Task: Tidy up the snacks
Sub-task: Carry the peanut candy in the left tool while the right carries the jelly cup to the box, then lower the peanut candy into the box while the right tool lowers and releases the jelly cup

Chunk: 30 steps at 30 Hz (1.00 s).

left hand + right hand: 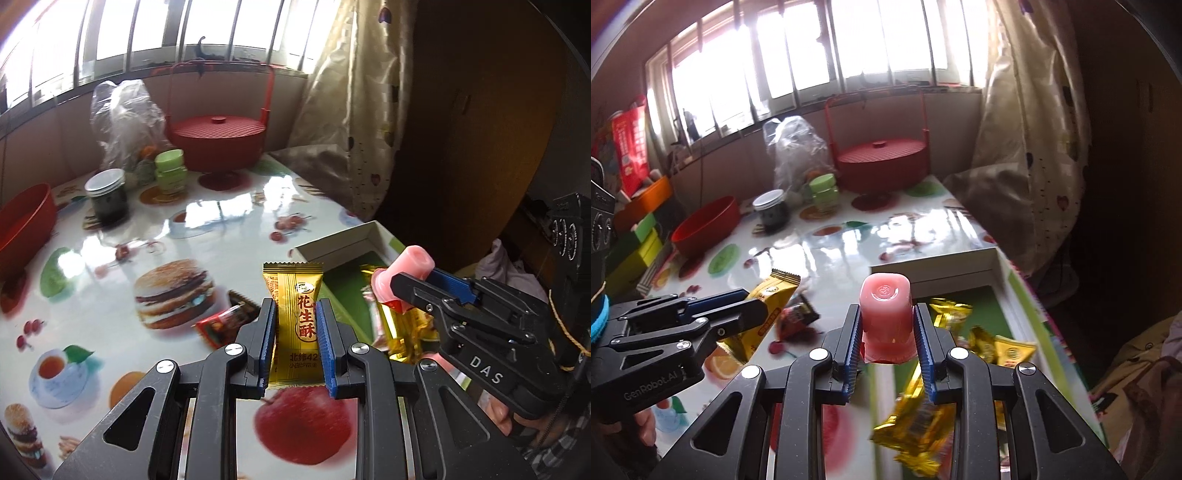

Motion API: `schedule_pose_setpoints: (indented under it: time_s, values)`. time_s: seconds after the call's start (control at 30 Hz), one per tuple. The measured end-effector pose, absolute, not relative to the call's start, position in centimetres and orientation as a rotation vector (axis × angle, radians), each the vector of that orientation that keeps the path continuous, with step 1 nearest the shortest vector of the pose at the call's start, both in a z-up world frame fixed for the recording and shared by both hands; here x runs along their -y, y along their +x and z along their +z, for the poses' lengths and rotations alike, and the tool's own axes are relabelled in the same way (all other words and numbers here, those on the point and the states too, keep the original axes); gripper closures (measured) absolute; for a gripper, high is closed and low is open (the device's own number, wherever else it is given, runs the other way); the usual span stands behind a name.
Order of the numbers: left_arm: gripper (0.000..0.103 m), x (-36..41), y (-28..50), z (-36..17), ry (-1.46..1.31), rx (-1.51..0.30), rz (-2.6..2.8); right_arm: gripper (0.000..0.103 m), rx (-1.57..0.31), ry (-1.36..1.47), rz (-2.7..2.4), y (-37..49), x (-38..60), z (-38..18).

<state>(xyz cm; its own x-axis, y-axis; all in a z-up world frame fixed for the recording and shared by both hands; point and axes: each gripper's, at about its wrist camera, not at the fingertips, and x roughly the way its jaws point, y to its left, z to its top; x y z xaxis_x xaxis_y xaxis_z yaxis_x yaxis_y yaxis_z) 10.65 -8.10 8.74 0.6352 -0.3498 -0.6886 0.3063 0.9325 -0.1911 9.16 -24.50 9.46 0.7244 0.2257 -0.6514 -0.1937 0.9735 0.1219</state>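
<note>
My left gripper (294, 314) is shut on a gold peanut-candy packet (295, 314), held upright above the printed tablecloth. The same packet (772, 306) shows in the right wrist view, in the left gripper (753, 310) at the left. My right gripper (886, 317) is shut on a pink jelly cup (885, 314), bottom facing the camera. In the left wrist view that jelly cup (406, 269) sticks out of the right gripper (399, 291) over the box. A shallow white box with a green floor (982, 306) holds several gold candy packets (1008, 347). A red-and-brown wrapped snack (225, 321) lies on the table beside the box.
At the table's far end stand a red lidded basket with a tall handle (218, 140), a dark jar with a metal lid (107, 195), a green jar (170, 170) and a clear plastic bag (122, 114). A red bowl (709, 225) sits left. A curtain (369, 110) hangs right.
</note>
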Motion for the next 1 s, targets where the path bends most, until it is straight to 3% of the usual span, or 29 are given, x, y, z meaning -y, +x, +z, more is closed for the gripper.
schedule_pose_setpoints:
  time_s: [1.0]
  values:
    - [0.080,14.5,15.0,5.4,-0.102,-0.921,-0.478,0.076,-0.769,0.100,0.098,9.9,32.3,7.4]
